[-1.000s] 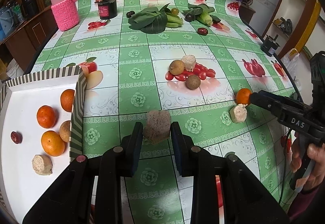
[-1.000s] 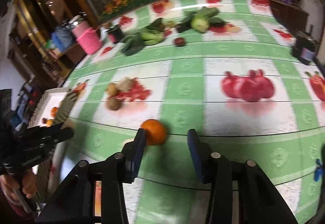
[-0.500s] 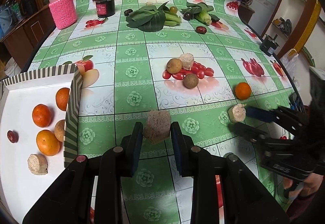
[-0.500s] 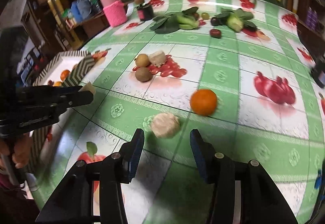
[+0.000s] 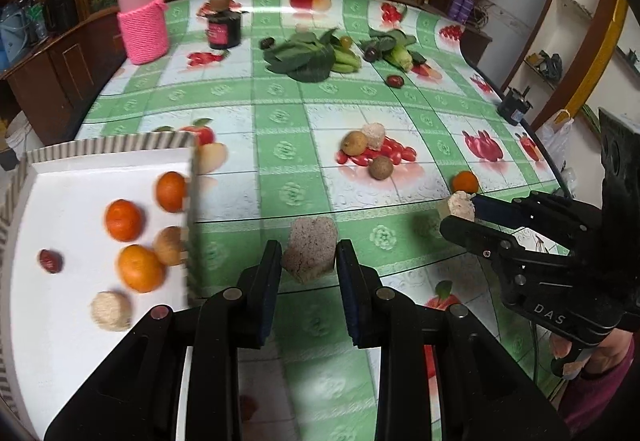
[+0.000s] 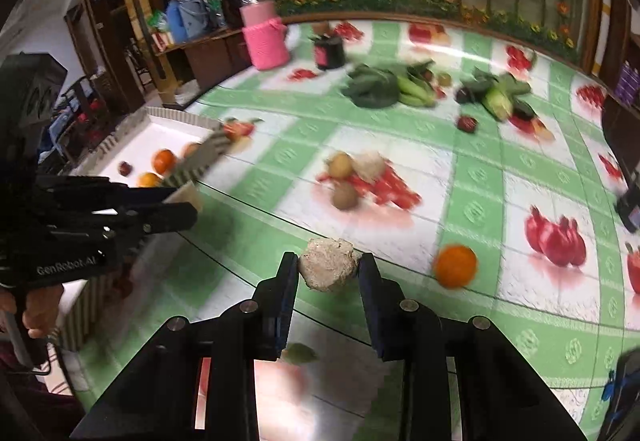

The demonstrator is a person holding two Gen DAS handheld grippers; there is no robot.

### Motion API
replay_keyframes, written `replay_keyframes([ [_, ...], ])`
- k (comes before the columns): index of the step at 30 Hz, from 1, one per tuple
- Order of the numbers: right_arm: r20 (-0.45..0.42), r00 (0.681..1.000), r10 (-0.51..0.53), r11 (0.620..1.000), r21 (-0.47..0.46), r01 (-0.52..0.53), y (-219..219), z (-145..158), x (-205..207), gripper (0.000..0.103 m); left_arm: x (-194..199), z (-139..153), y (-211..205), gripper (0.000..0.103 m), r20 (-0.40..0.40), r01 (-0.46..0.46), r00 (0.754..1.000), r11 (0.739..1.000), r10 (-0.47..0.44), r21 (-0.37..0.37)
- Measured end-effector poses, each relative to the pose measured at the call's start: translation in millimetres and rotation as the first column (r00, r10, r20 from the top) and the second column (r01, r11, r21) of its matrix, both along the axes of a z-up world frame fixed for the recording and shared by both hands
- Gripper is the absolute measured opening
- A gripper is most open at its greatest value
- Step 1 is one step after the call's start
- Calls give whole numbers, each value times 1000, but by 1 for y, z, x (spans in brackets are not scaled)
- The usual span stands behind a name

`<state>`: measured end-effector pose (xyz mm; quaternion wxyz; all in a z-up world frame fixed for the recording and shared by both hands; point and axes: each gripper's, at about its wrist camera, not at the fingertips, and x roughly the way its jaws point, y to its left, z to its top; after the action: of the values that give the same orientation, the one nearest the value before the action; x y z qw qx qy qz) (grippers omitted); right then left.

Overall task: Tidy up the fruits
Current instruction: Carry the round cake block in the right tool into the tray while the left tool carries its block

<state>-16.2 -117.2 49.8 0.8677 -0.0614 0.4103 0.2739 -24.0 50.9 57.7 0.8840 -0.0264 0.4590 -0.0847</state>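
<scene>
Left wrist view puts your left gripper [image 5: 308, 261] clenched on a rough, tan-grey, chunky fruit piece [image 5: 310, 249], lifted off the green-and-white checked surface [image 5: 280, 121]. The white tray with a striped rim [image 5: 108, 145], already holding oranges and similar pieces, lies directly to that gripper's left, just beside it, so your left hand is the nearer one. Your right gripper [image 6: 328, 273] has just been closing, and its fingers [image 6: 288, 281] now grasp a second pale, rough, rounded fruit piece [image 6: 328, 269]. From there the tray sits well off to the left, beyond the left gripper. Judging by this, unload left first, then swing right across.
</scene>
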Motion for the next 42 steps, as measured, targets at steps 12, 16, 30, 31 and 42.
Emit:
replay_keyframes([
  [12,9,985,173,982,71,-173,85,20,-17,31,-25,12,62,25,38,-133,991,989,131,65],
  [16,5,975,224,972,70,-224,112,20,-24,31,-29,9,81,25,39,-171,985,982,168,79],
  [30,-21,940,341,939,53,-340,175,13,-40,31,-41,-5,141,25,28,-288,958,953,287,97],
  [31,-24,938,346,937,51,-345,178,13,-40,31,-42,-6,145,26,25,-296,955,950,295,95],
  [42,-70,914,399,917,12,-400,206,-6,-44,31,-38,-23,168,25,-16,-341,939,936,344,83],
])
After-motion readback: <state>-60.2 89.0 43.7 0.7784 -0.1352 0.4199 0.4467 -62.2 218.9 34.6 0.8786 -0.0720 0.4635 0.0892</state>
